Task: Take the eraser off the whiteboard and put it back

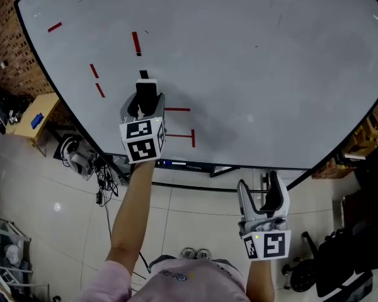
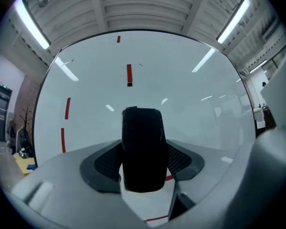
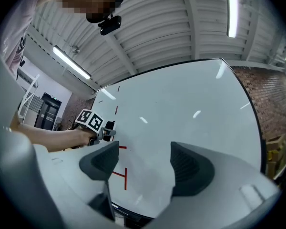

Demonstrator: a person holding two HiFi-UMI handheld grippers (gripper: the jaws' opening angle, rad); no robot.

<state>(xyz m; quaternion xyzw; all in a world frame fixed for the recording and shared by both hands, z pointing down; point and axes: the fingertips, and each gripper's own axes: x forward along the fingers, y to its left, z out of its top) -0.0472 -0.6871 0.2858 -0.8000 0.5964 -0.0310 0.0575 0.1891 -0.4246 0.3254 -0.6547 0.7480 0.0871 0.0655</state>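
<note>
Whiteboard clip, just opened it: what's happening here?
A person stands facing a large white whiteboard bearing short red marker lines, a two-jaw gripper in each hand. The left gripper is shut on a black block-shaped eraser, held up in front of the board near the red lines; whether it touches the surface cannot be told. The right gripper hangs lower, off the board's bottom edge, fingers apart with nothing between them.
</note>
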